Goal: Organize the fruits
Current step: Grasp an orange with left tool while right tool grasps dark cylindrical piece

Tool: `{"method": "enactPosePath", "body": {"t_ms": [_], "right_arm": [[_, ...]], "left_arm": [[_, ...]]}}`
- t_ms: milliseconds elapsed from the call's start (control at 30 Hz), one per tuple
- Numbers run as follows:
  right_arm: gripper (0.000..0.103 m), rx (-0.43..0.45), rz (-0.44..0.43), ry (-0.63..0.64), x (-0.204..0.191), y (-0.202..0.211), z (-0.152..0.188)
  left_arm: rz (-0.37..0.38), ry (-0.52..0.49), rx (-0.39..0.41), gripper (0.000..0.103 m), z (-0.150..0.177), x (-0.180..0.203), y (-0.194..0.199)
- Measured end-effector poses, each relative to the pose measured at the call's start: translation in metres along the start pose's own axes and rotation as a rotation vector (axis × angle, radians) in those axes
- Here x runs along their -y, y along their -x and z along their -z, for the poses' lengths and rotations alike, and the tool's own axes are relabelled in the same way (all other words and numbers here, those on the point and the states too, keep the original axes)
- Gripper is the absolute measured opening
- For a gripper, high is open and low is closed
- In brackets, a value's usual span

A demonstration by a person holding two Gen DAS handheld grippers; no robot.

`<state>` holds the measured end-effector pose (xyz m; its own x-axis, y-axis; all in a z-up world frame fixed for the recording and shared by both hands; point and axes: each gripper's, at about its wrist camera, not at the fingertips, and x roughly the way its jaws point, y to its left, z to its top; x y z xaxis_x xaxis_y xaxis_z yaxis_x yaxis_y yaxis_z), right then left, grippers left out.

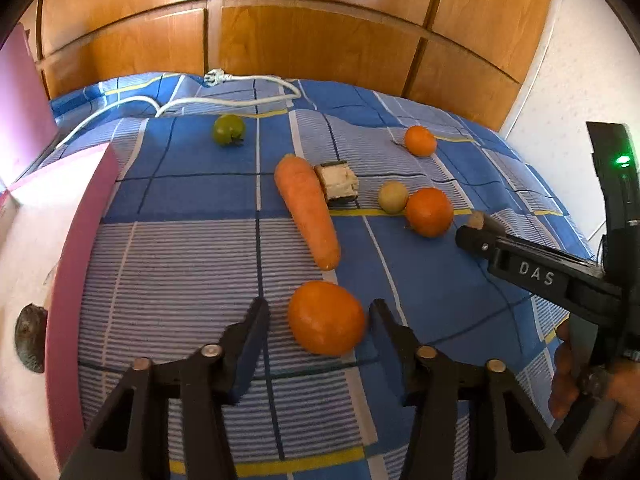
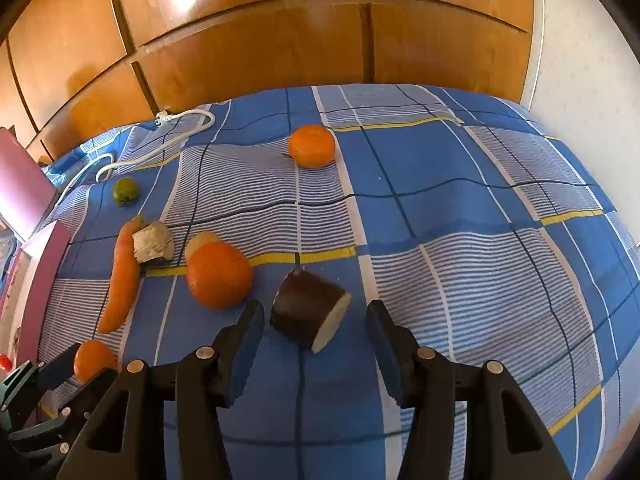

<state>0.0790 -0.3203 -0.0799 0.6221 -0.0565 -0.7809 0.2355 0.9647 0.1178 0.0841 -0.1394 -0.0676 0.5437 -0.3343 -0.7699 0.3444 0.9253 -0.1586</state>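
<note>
An orange (image 1: pixel 326 317) lies on the blue checked cloth between the open fingers of my left gripper (image 1: pixel 320 316); it also shows in the right wrist view (image 2: pixel 93 359). My right gripper (image 2: pixel 316 320) is open around a dark-skinned cut piece with a white face (image 2: pixel 310 310). A carrot (image 1: pixel 307 209) (image 2: pixel 121 276), a cut chunk (image 1: pixel 337 182) (image 2: pixel 153 243), a second orange (image 1: pixel 429 212) (image 2: pixel 219 275), a pale round fruit (image 1: pixel 393 197) (image 2: pixel 200 242), a far orange (image 1: pixel 420 141) (image 2: pixel 312 146) and a green tomato (image 1: pixel 228 129) (image 2: pixel 125 191) lie on the cloth.
A pink-edged box (image 1: pixel 76 280) (image 2: pixel 44 280) stands at the left, with a dark round item (image 1: pixel 31 338) inside. A white power cable (image 1: pixel 224 98) (image 2: pixel 160 136) lies at the back. A wooden wardrobe (image 1: pixel 320 32) stands behind, and a white wall (image 2: pixel 580 60) at the right.
</note>
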Motion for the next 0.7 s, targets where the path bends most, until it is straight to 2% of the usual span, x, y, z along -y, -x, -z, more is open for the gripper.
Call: {"method": "enactPosePath", "body": {"t_ms": [33, 67, 100, 333, 567, 700], "right_arm": [[0.051, 0.000, -0.006, 0.002, -0.001, -0.002, 0.000], [0.042, 0.002, -0.005, 0.006, -0.001, -0.002, 0.001], [0.040, 0.006, 0.001, 0.013, -0.002, -0.003, 0.001], [0.040, -0.002, -0.022, 0.056, -0.009, 0.003, 0.008], [0.040, -0.019, -0.121, 0.095, -0.028, 0.016, 0.031], [0.040, -0.011, -0.137, 0.096, -0.035, 0.015, 0.034]], "left_arm": [[0.006, -0.008, 0.001, 0.039, 0.000, 0.000, -0.001], [0.009, -0.012, 0.002, 0.037, 0.001, 0.001, -0.002], [0.011, -0.015, 0.007, 0.037, 0.001, 0.000, -0.002], [0.039, -0.003, 0.014, 0.035, 0.006, -0.007, 0.004], [0.022, 0.019, 0.042, 0.035, 0.022, -0.016, 0.017], [0.008, 0.018, 0.046, 0.036, 0.023, -0.014, 0.016]]}}
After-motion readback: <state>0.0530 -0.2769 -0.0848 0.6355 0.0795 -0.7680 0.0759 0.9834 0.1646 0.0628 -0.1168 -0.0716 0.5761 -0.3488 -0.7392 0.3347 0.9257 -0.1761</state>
